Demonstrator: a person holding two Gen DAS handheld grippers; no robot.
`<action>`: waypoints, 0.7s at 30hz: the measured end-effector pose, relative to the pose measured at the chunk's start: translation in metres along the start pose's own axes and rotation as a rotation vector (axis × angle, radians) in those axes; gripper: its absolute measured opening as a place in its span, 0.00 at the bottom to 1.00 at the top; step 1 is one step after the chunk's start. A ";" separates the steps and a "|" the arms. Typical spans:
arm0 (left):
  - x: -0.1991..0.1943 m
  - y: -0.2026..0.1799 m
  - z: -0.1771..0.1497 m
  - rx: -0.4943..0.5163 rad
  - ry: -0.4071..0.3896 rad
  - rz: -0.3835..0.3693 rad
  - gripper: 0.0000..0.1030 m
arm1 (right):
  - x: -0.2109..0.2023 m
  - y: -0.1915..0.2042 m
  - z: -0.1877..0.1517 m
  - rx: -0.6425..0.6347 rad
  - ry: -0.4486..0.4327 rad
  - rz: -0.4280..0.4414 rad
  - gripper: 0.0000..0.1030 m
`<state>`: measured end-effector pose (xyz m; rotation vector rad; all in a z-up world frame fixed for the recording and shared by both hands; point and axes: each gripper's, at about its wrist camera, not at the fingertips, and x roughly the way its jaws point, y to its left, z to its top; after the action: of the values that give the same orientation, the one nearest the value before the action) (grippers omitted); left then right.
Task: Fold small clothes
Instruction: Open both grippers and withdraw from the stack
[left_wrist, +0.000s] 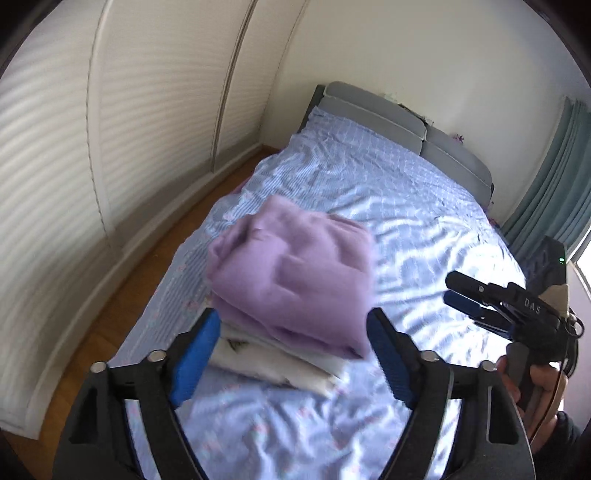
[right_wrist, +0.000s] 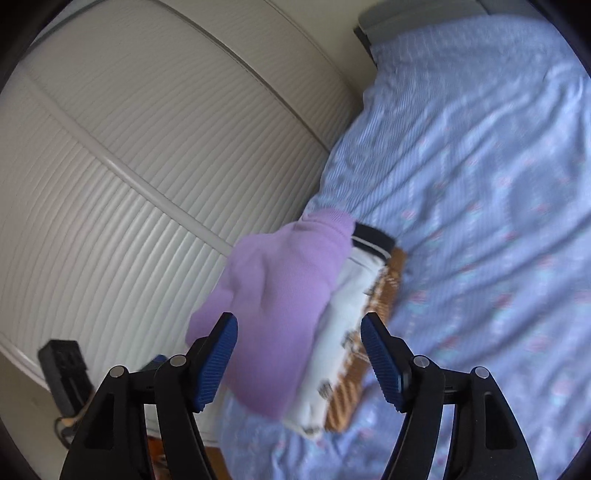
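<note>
A folded lilac garment (left_wrist: 291, 273) lies on top of a stack, over a folded white garment (left_wrist: 273, 362). The stack sits on the blue bed sheet (left_wrist: 388, 192). My left gripper (left_wrist: 291, 354) is open and empty, its blue pads on either side of the stack's near end. In the right wrist view the lilac garment (right_wrist: 273, 317) tops the white one (right_wrist: 343, 332) and a brown patterned one (right_wrist: 376, 314). My right gripper (right_wrist: 299, 358) is open and empty in front of the stack. It also shows in the left wrist view (left_wrist: 465, 295), off to the right above the sheet.
White slatted wardrobe doors (left_wrist: 122, 122) run along the left of the bed, with a strip of wooden floor (left_wrist: 155, 254) between. A grey headboard (left_wrist: 388, 114) is at the far end. A teal curtain (left_wrist: 554, 184) hangs at the right.
</note>
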<state>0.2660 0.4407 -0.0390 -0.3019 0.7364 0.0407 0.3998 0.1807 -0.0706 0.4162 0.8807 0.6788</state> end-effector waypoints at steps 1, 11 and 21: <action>-0.010 -0.014 -0.007 0.013 -0.014 0.016 0.85 | -0.018 -0.001 -0.006 -0.018 -0.012 -0.019 0.68; -0.088 -0.162 -0.111 0.085 -0.081 -0.005 0.93 | -0.245 -0.035 -0.091 -0.160 -0.189 -0.274 0.68; -0.136 -0.285 -0.204 0.210 -0.123 -0.003 0.94 | -0.417 -0.064 -0.198 -0.225 -0.323 -0.576 0.77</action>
<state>0.0714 0.1194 -0.0180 -0.0991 0.6123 -0.0210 0.0739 -0.1422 0.0112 0.0535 0.5656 0.1654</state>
